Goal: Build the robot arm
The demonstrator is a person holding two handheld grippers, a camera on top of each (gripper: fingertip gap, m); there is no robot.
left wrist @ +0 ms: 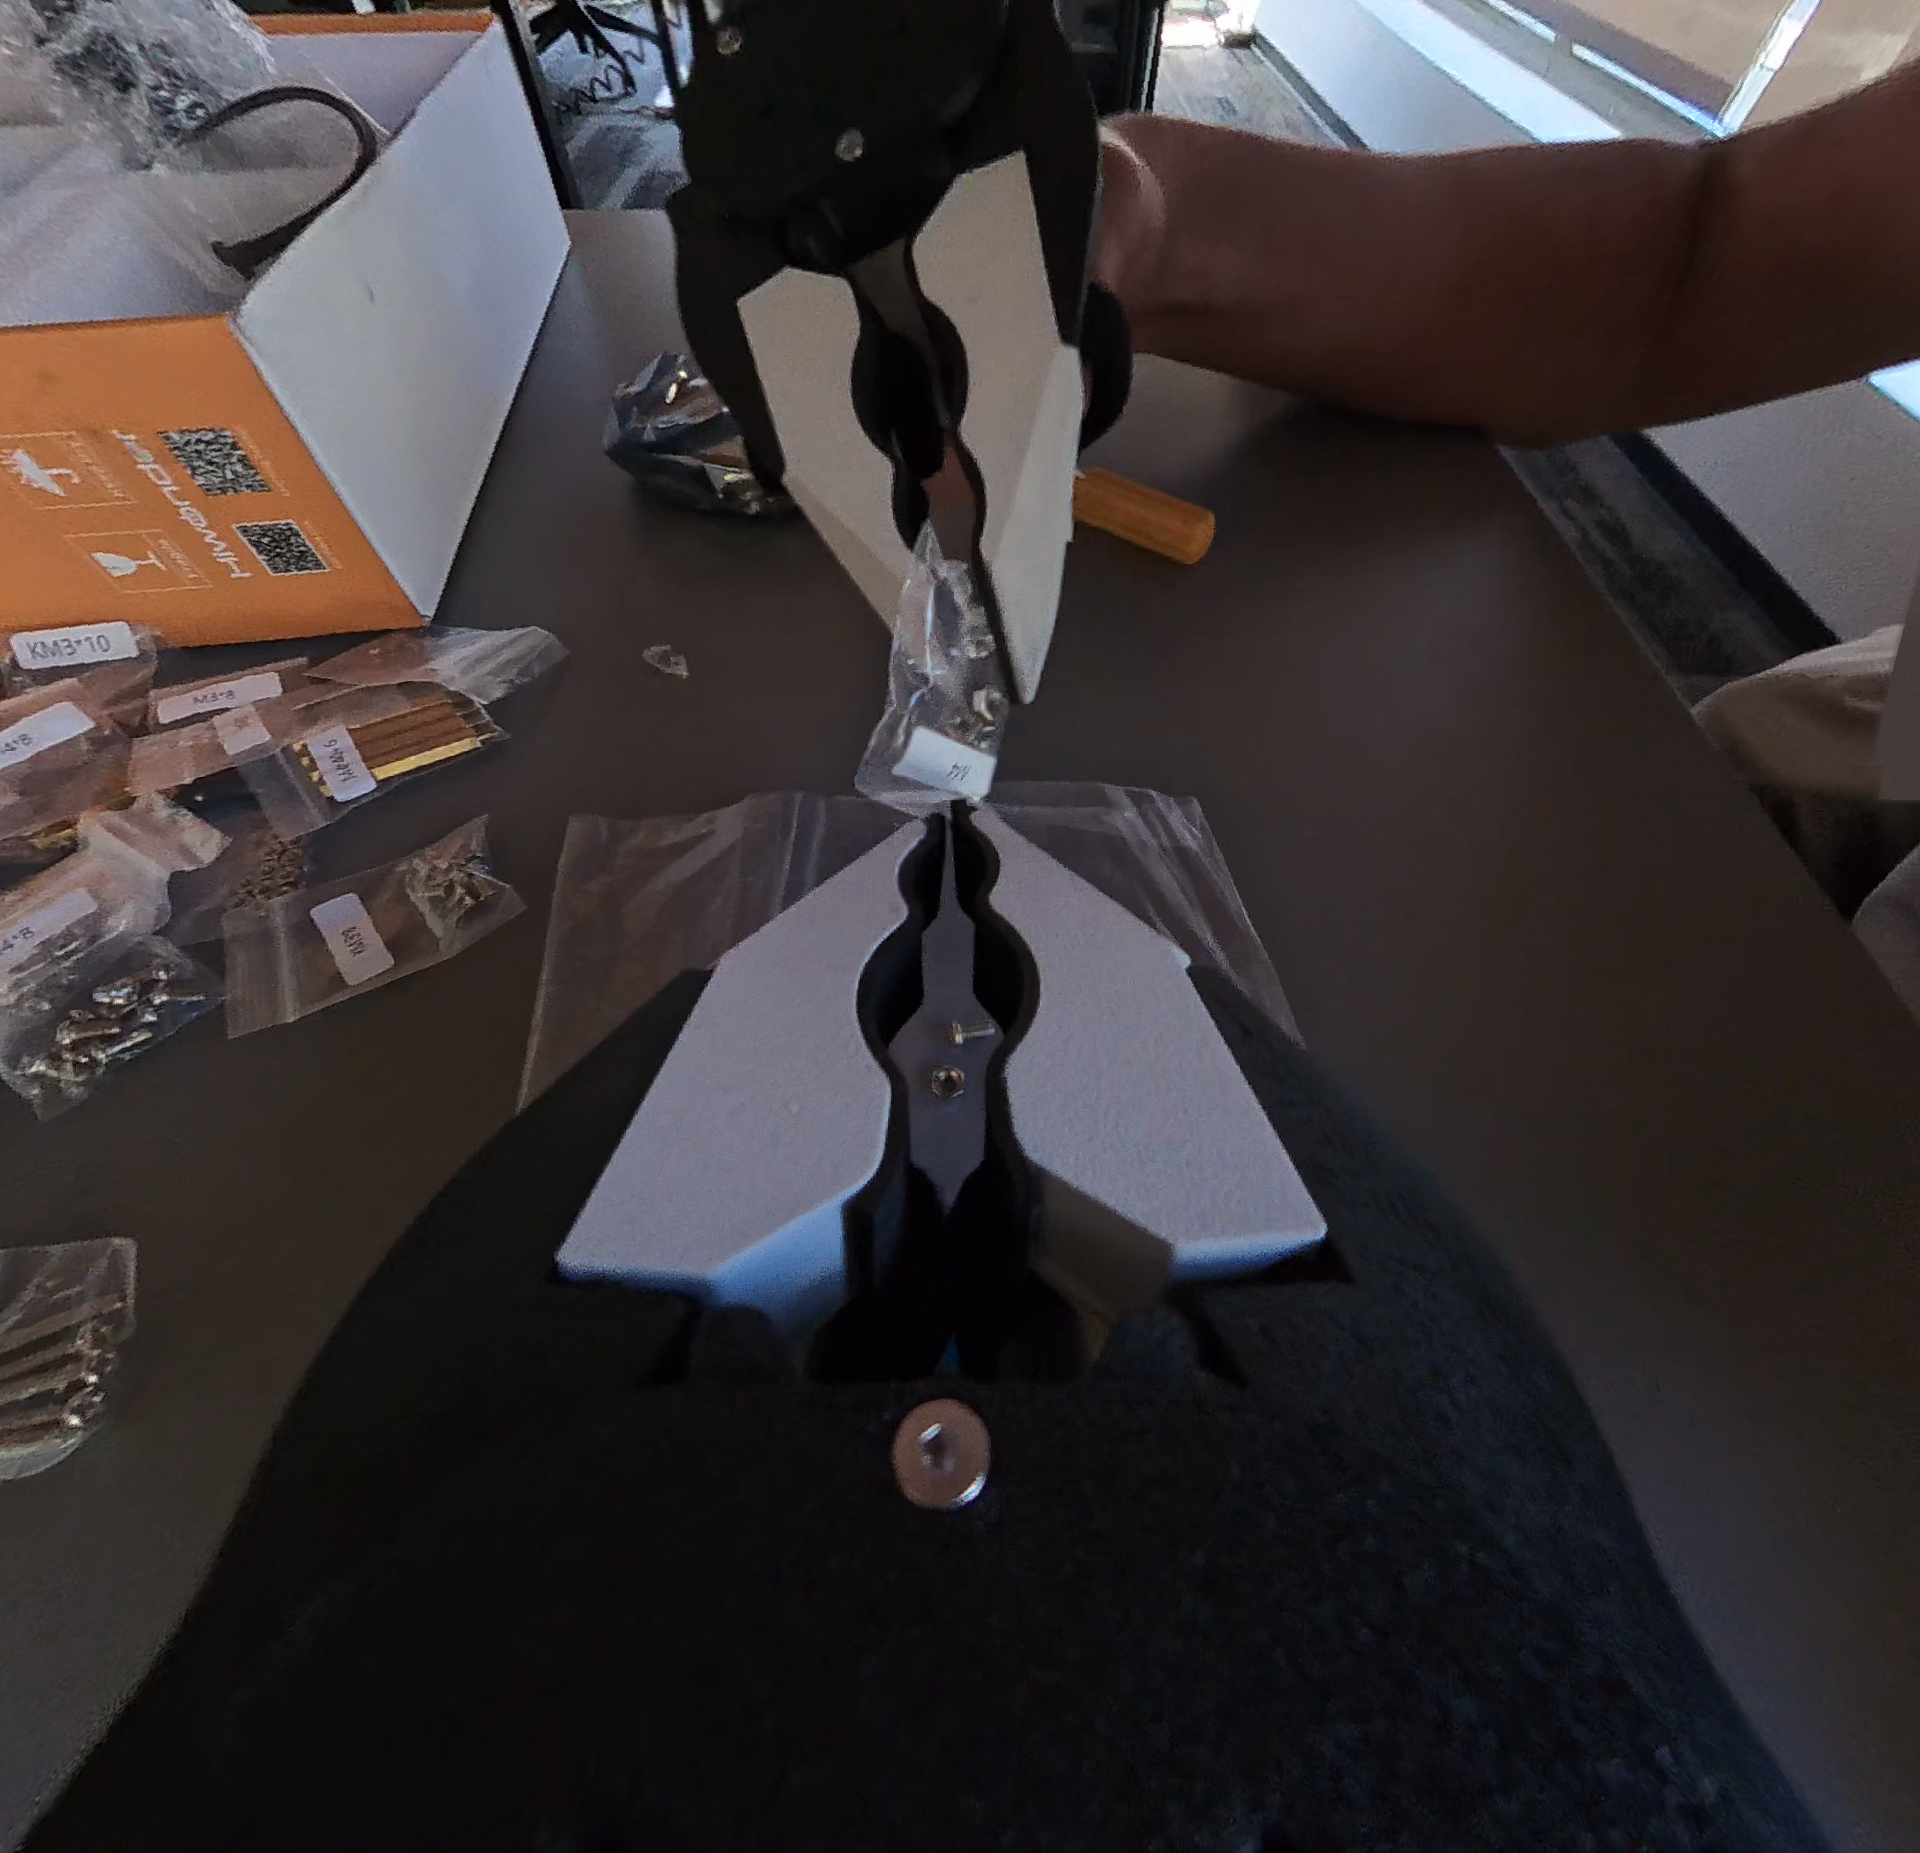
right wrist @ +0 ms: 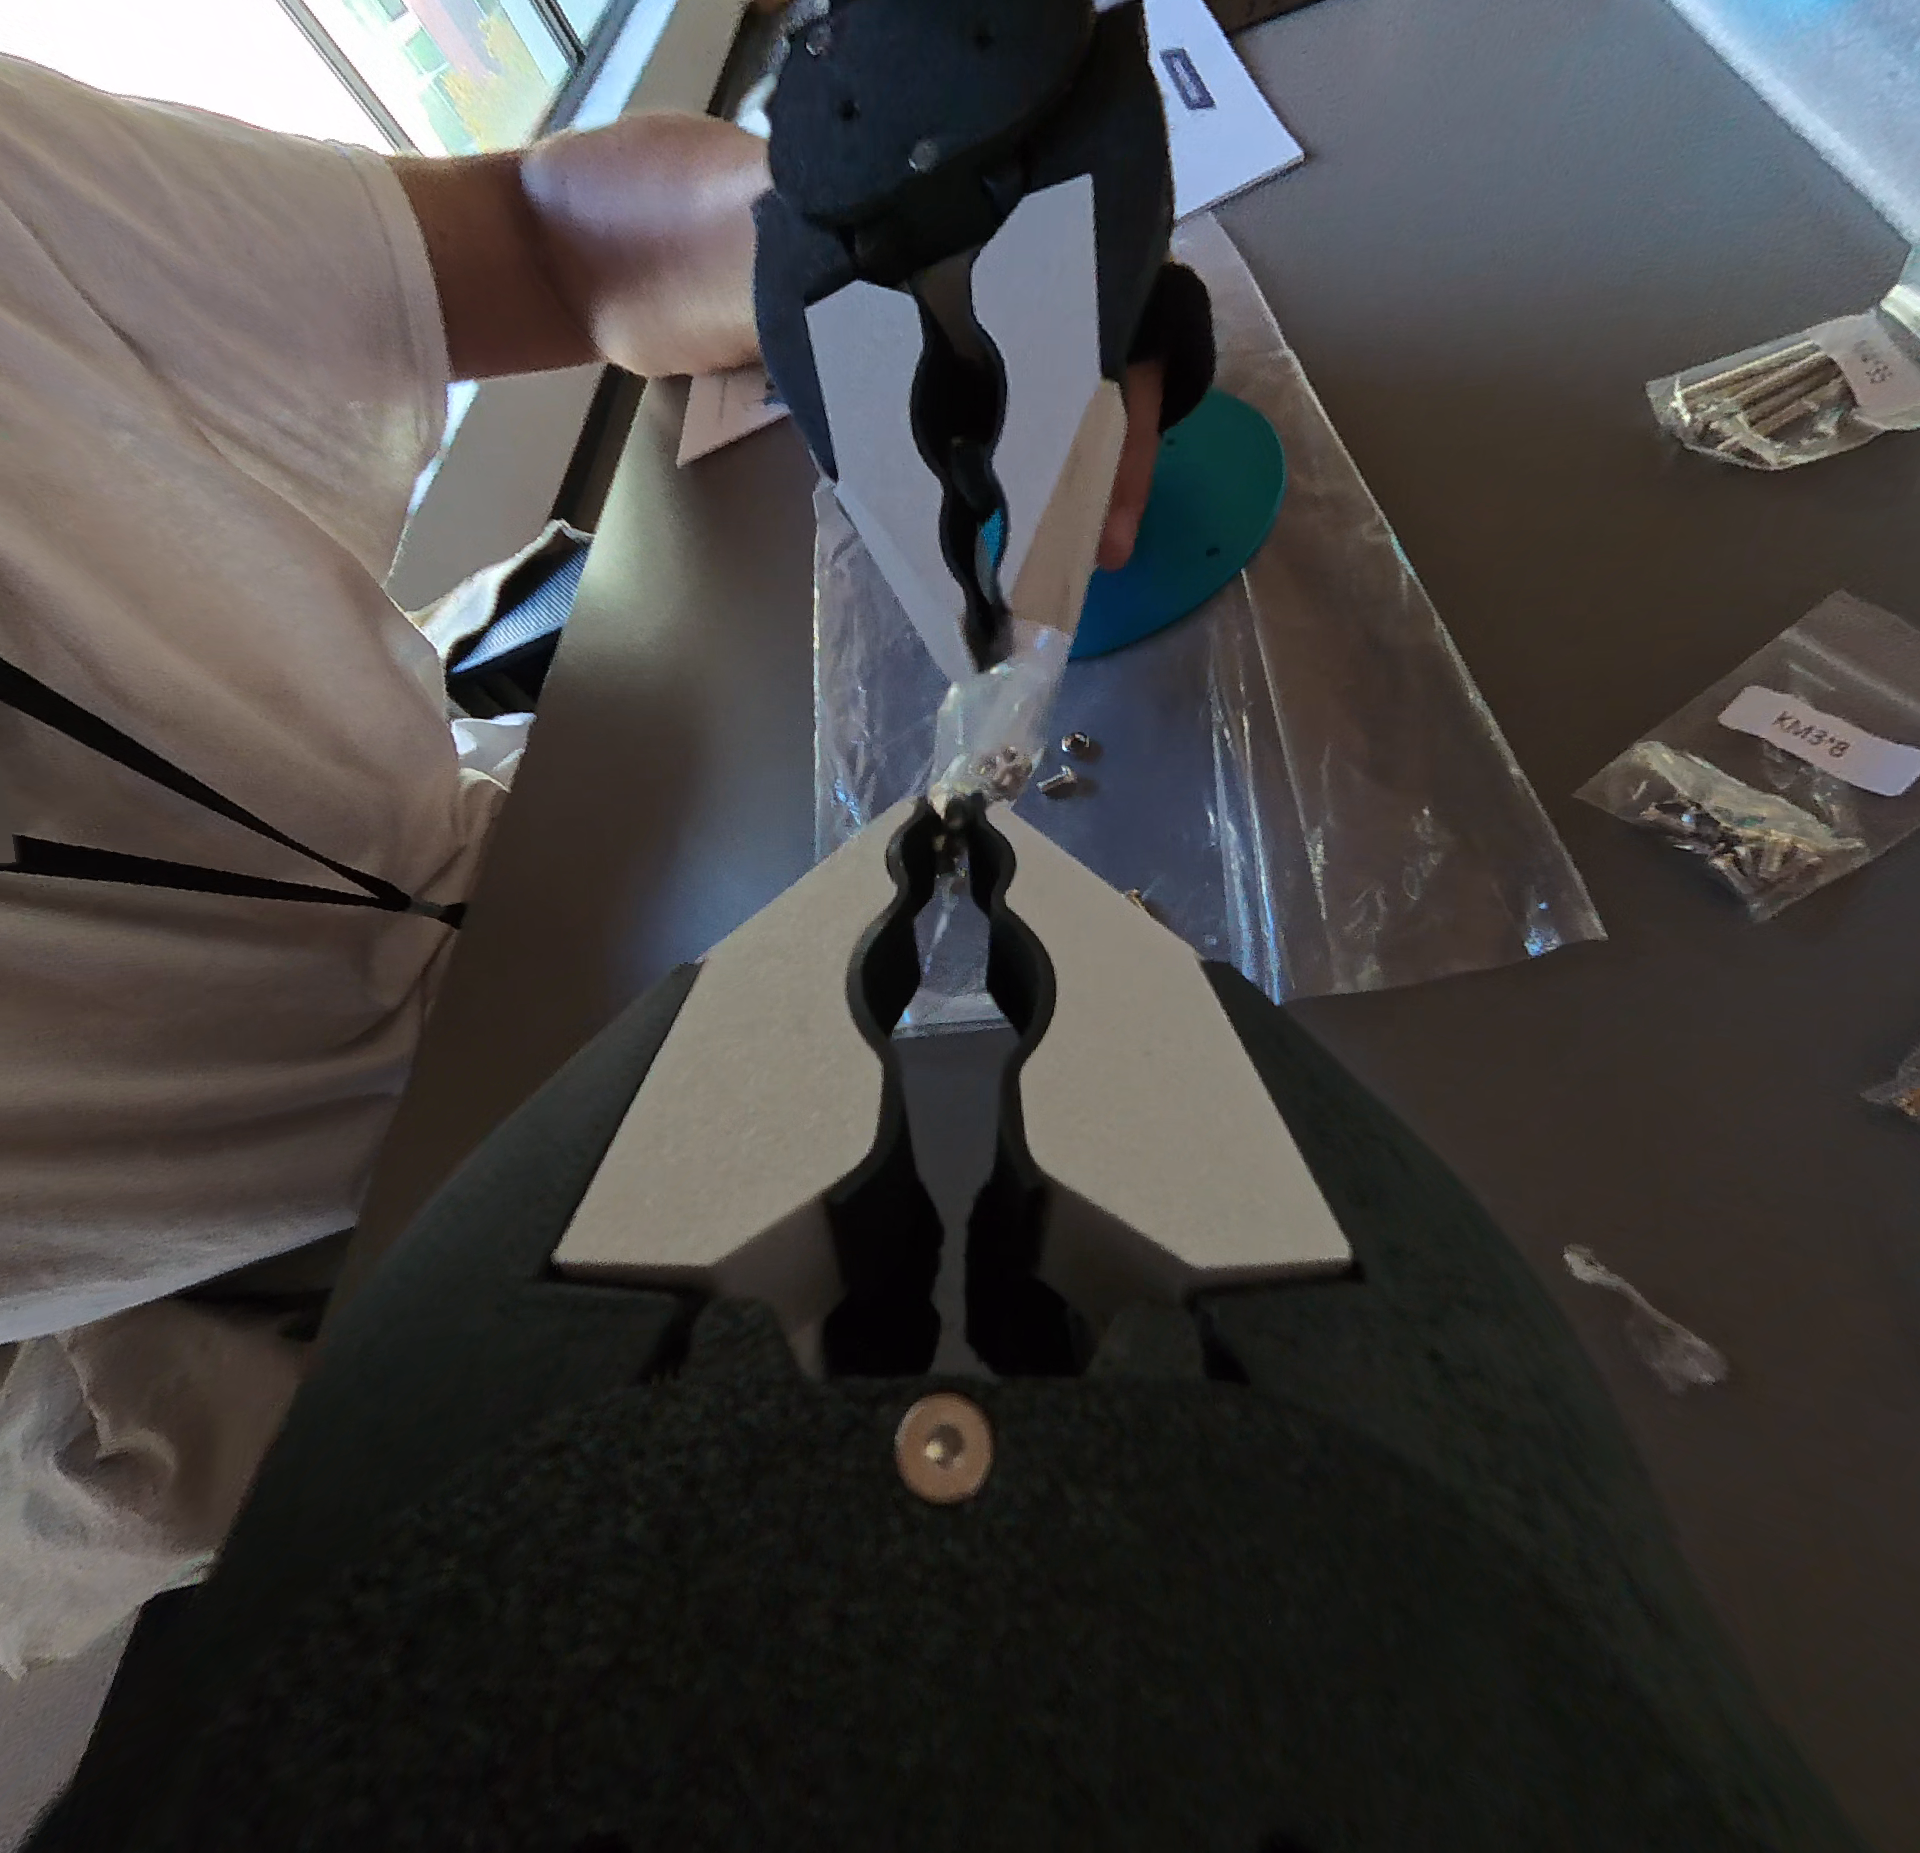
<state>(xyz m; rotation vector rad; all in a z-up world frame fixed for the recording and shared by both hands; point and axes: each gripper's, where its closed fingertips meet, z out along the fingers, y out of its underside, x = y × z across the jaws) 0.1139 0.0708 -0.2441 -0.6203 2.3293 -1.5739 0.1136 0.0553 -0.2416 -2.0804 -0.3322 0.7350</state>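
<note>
Because the bag (left wrist: pixel 928 697) is thin, limp film weighted by a few loose nuts, it looks light, slippery and easy to tear, best pinched at its edges. It hangs above the table (left wrist: pixel 1455 764), stretched between both grippers: the left gripper (left wrist: pixel 954 814) pinches its lower edge, the right gripper (right wrist: pixel 961 816) its other end, both sets of jaws pressed together on it.

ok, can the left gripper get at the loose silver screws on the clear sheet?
Probably not: left gripper is shut on the small clear plastic bag, which the right gripper also pinches. The loose silver screws lie uncovered below.
</note>
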